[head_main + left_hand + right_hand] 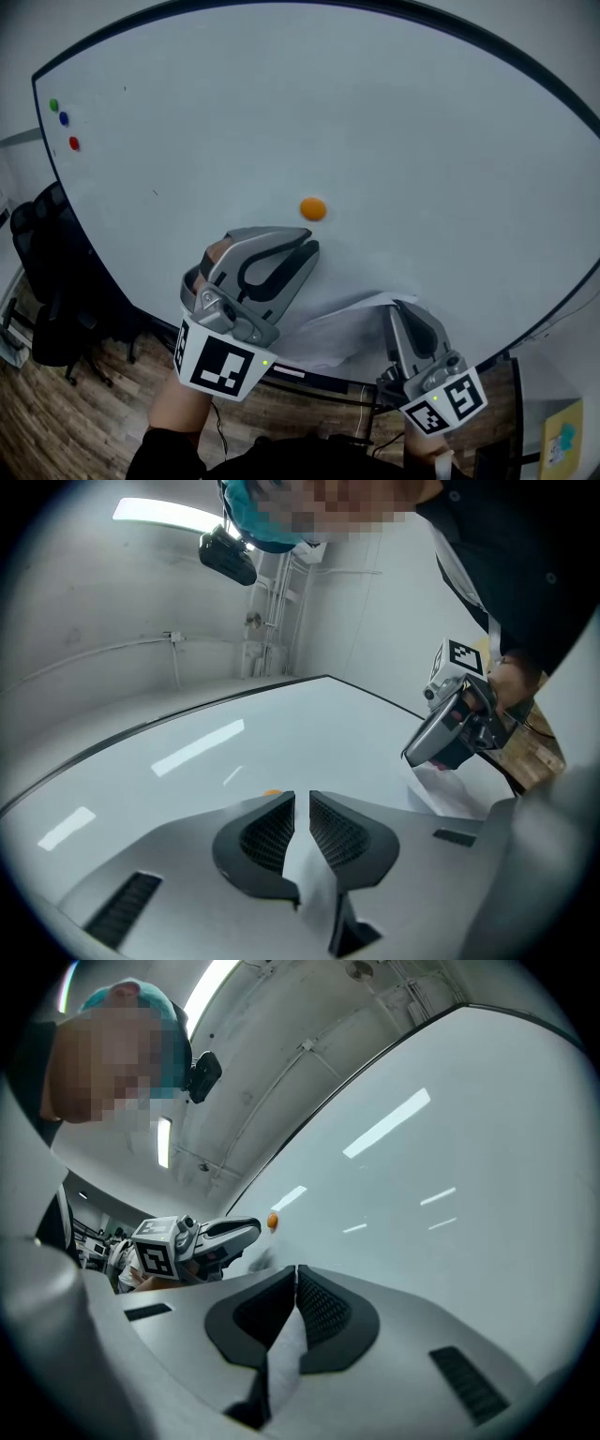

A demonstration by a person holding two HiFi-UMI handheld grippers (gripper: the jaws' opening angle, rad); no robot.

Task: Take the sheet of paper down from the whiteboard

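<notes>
Paper sheet [342,328], white and crumpled, bulges off the big white whiteboard [394,112], low down between the two claws. The right claw [396,307] is clenched tight on the sheet's right side. The left claw [310,251] has its jaws a little apart and squeezes nothing. A small round orange magnet [313,209] sits just above the left claw's tips. The sheet lies below and to the right of the left claw.

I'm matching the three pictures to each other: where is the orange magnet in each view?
Head view: orange magnet mid-picture on the whiteboard, just above the left gripper.
Left gripper view: a sliver peeking over the jaw at picture-left.
Right gripper view: left of centre, beside the left gripper's tip.
Shared landmark: the whiteboard's dark frame.
</notes>
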